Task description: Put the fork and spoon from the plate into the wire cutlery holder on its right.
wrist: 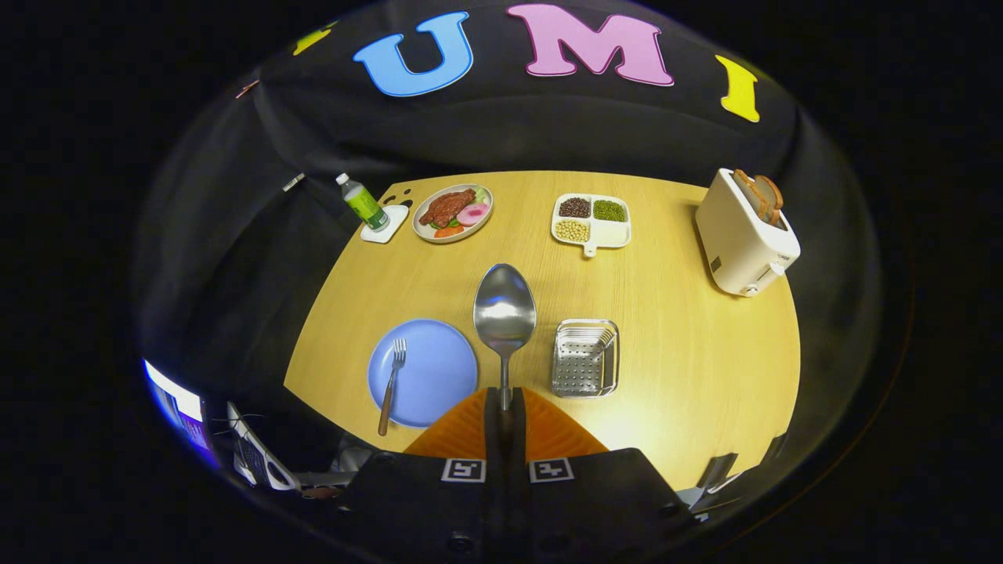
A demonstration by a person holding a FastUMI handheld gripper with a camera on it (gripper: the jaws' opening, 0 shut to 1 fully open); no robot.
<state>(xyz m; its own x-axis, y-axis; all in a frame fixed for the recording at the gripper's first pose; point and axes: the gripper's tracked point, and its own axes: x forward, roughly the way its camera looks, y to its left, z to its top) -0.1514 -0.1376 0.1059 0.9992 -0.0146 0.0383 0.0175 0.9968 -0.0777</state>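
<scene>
The gripper (505, 411) sits nearest the camera, its two orange fingers (470, 427) pressed together on the thin handle of the spoon (505, 309). The spoon stands out straight ahead of the fingers, bowl farthest from them, held up above the table (689, 376).

Below and to the left of the spoon lies the blue plate (435, 368), close to the near edge of the table. The fork (391, 384) rests on the plate's left part, tines pointing away from the camera and its brown handle reaching past the plate's near rim.

To the right of the spoon, well clear of the plate, stands the wire cutlery holder (585, 358), a shiny perforated metal basket seen from above. Nothing can be made out inside it.

Farther back on the table, a plate of food (453, 212) holds a piece of meat and some coloured slices. Just left of it a bottle with a green label (363, 202) stands on a white coaster (385, 225). Right of the food plate sits a white divided tray (619, 233) with dark, green and pale beans in three of its compartments. At the far right corner a white toaster (740, 235) holds slices of bread in its slot.
</scene>
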